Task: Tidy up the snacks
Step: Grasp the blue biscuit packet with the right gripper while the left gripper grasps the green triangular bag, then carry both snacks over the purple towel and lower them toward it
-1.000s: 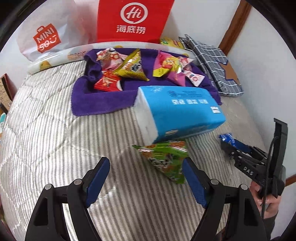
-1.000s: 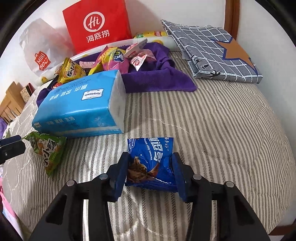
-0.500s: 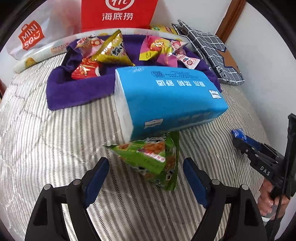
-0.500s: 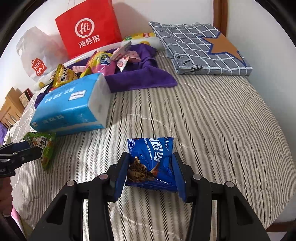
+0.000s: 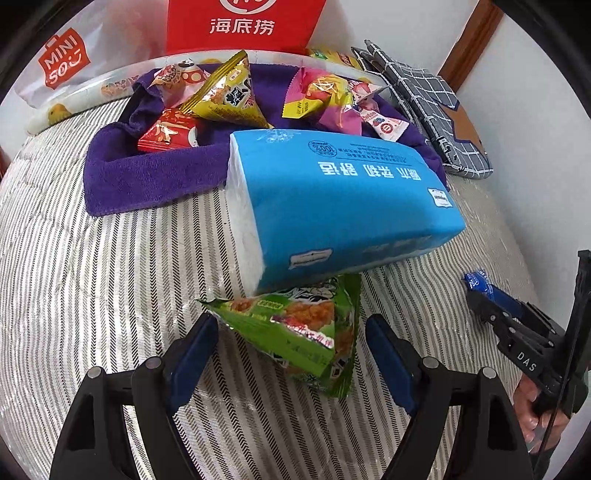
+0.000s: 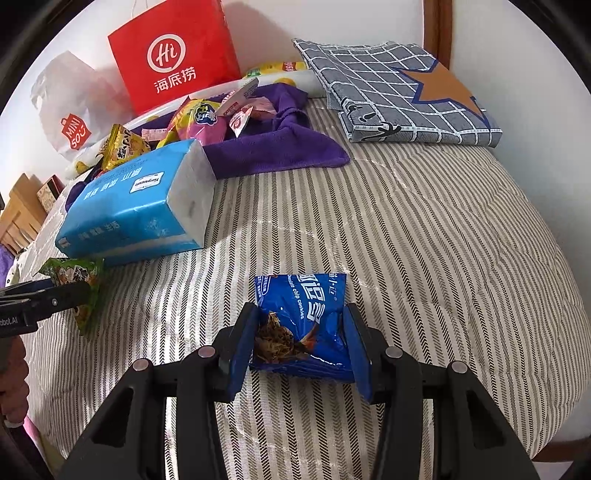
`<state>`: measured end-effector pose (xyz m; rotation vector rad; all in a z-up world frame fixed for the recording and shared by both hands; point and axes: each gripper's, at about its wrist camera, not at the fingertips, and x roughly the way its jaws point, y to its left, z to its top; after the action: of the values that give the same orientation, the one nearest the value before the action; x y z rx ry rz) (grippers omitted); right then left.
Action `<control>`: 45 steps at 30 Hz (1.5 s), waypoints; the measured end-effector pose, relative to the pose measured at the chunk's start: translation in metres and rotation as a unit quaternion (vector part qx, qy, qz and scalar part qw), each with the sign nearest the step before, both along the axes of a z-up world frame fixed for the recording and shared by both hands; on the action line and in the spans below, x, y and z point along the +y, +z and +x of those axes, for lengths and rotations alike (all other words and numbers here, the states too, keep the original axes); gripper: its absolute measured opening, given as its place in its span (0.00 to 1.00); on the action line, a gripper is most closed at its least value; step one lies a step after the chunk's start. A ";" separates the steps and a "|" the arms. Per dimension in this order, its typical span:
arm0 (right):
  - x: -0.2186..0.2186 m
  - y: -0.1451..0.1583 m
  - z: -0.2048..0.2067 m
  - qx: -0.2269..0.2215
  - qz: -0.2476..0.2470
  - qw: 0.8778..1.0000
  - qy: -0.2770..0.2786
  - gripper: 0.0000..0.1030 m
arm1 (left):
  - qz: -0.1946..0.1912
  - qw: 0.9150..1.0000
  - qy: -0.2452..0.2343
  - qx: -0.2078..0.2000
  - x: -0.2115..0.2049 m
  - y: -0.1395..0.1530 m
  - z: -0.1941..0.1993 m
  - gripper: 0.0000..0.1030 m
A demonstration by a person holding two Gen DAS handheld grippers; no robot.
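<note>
A green snack packet lies on the striped bed, its far end tucked under a blue tissue pack. My left gripper is open around the packet, one blue pad on each side, and neither presses on it. My right gripper is shut on a blue chocolate chip cookie packet, which is crumpled between the pads. In the left wrist view the right gripper shows at the right edge with the blue packet's tip. In the right wrist view the left gripper sits at the far left by the green packet.
A purple towel behind the tissue pack holds several snack packets. A red paper bag and a white Miniso bag stand against the wall. A folded grey checked cloth lies at the back right. The bed edge runs along the right.
My left gripper has come forward and down, so the green packet now lies between its jaws. My right gripper has kept its hold on the blue packet.
</note>
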<state>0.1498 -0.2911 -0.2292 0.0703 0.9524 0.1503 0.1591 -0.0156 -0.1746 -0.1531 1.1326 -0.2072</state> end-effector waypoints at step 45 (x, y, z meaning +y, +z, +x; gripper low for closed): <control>0.063 0.082 -0.031 -0.067 0.014 0.995 0.077 0.45 | -0.046 0.998 -0.009 -0.046 0.018 0.074 -0.030 0.56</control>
<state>0.1186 -0.2283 -0.1475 0.0127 0.8215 0.3065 0.1288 0.0024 -0.1009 -0.2126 1.0345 -0.2793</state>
